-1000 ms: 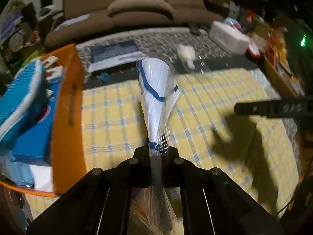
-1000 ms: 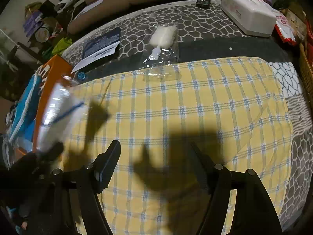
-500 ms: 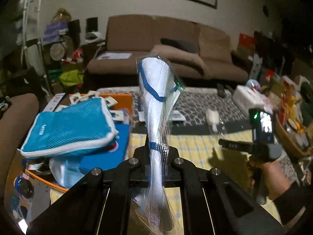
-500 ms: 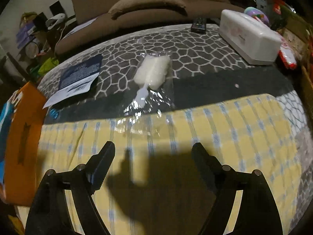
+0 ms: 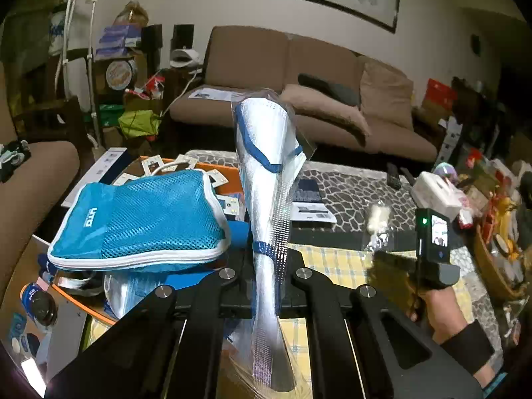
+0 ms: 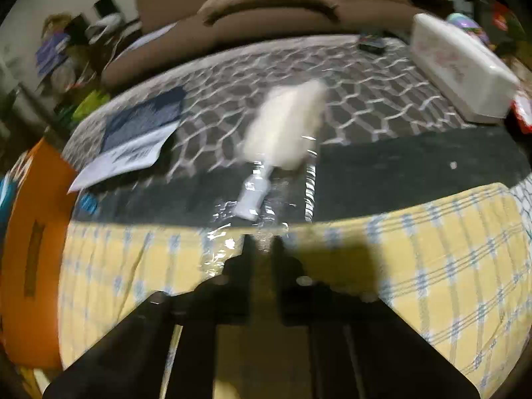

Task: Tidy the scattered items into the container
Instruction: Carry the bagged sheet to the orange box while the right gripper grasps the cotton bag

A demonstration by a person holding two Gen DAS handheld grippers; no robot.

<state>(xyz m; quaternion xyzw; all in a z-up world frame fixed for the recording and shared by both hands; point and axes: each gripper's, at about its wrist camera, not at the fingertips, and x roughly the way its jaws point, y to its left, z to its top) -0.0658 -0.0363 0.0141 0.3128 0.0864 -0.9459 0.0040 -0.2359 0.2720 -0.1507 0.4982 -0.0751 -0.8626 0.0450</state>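
Observation:
My left gripper (image 5: 266,259) is shut on a white packet with blue trim in clear wrap (image 5: 266,153) and holds it upright in the air, beside the orange box (image 5: 206,166). A blue mesh pouch (image 5: 139,219) lies on top of the box's contents. A clear bag with a white fluffy brush (image 6: 286,123) lies where the yellow checked cloth (image 6: 432,266) meets the dark table cover. The jaws of my right gripper (image 6: 262,249) are shut on that bag's near clear edge; the picture is blurred. The left wrist view shows the brush bag (image 5: 377,216) and the right gripper (image 5: 385,266) with the hand holding it.
The orange box (image 6: 36,232) stands at the table's left end. A leaflet (image 6: 133,143), a remote (image 6: 372,45) and a white tissue box (image 6: 462,66) lie on the patterned cover. A brown sofa (image 5: 299,76) is behind, and a basket of snacks (image 5: 498,259) stands at the right.
The left gripper rose and tilted up with its packet, now beside the box. The right gripper moved forward and down to the brush bag, and its jaws went from wide open to shut.

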